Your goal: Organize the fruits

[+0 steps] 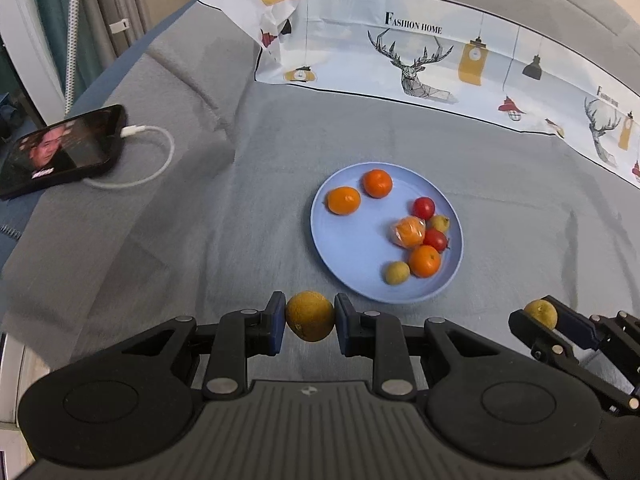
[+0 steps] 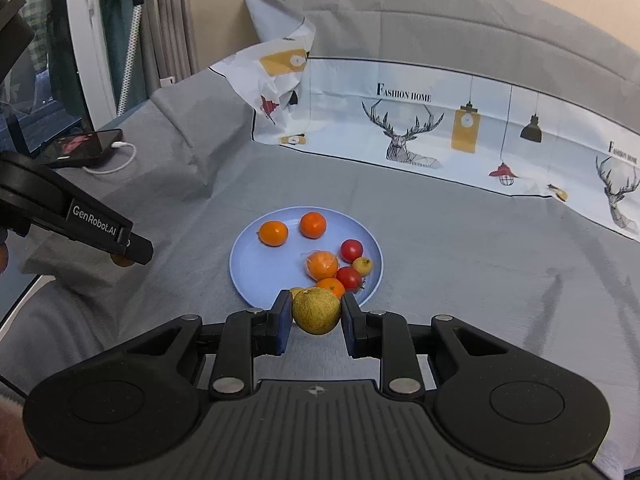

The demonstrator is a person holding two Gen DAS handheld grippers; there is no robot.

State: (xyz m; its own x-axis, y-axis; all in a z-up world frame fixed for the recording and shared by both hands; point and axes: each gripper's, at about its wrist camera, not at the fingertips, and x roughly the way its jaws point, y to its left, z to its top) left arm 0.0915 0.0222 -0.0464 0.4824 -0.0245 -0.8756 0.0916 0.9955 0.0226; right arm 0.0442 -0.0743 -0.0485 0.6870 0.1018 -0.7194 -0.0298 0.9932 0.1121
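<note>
Fingers of the left gripper (image 1: 310, 317) clamp 1 yellow-green fruit (image 1: 310, 316); right gripper (image 2: 316, 312) clamps another (image 2: 316, 311). Only the right view's lower middle hides the blue plate's (image 2: 248, 264) near rim.

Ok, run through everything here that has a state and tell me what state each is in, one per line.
Left gripper: shut on a yellow-brown round fruit.
Right gripper: shut on a yellow-green round fruit.
Light blue round plate: flat on the grey cloth, holding oranges, red tomatoes and small yellow fruits.
Plastic-wrapped orange: still wrapped, on the plate.
Black smartphone: screen lit, white cable plugged in.
</note>
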